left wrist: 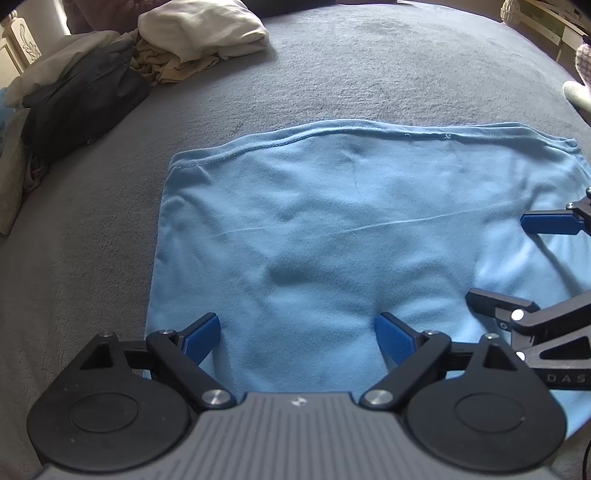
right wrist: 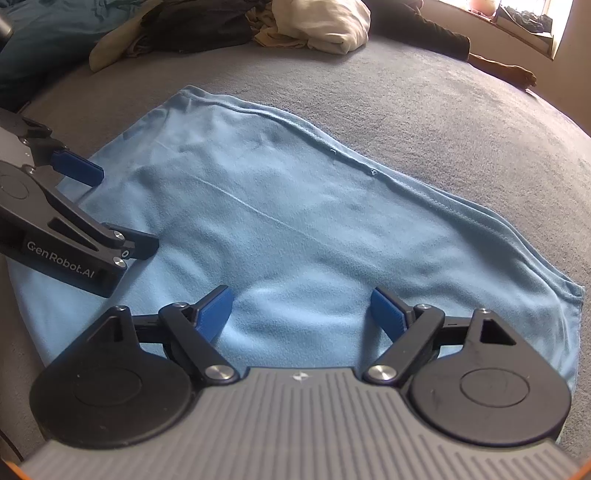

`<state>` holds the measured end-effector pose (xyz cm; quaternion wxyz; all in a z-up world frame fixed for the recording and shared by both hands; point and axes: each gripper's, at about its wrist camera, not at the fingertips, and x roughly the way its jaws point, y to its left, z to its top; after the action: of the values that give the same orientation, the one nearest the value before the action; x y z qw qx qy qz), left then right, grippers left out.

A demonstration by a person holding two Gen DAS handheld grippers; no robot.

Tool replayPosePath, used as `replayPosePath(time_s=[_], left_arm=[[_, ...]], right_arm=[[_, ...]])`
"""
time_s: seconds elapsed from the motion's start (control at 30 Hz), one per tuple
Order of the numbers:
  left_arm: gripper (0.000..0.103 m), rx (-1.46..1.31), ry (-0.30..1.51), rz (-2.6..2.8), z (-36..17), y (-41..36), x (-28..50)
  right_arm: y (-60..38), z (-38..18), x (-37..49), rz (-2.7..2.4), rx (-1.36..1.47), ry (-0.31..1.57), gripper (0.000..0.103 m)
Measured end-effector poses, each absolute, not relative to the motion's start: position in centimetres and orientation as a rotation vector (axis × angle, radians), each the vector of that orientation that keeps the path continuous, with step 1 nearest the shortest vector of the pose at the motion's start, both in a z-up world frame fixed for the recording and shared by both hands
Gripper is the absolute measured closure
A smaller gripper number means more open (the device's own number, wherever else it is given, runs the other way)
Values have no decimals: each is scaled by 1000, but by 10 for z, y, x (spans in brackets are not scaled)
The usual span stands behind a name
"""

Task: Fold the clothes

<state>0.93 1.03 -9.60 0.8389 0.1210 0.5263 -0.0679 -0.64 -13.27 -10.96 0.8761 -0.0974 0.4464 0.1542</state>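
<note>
A light blue garment [left wrist: 314, 229] lies folded flat on the grey bed cover [left wrist: 369, 74], its stitched hem along the far edge. My left gripper [left wrist: 297, 334] hovers over the near left part of it, jaws wide open with only flat cloth below them. My right gripper [right wrist: 301, 308] stands open over the near right part of the same garment [right wrist: 295, 206], nothing pinched between its blue pads. Each gripper shows in the other's view: the right gripper [left wrist: 517, 258] at the right edge, the left gripper [right wrist: 114, 206] at the left edge.
A heap of unfolded clothes [left wrist: 92, 81], dark, beige and white, lies at the far left of the bed. A cream folded bundle [right wrist: 325, 26] tops it. A person's sleeved arm [right wrist: 461, 48] rests on the far right edge of the bed, near a bright window [right wrist: 524, 18].
</note>
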Motion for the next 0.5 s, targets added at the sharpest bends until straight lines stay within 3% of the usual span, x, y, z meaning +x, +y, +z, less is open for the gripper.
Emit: replayPosePath(time_s=[0.5], left_arm=[[6,253,1122,-142,-97,10,9]], right_arm=[[-135,-113,-7,323,-191,937,18]])
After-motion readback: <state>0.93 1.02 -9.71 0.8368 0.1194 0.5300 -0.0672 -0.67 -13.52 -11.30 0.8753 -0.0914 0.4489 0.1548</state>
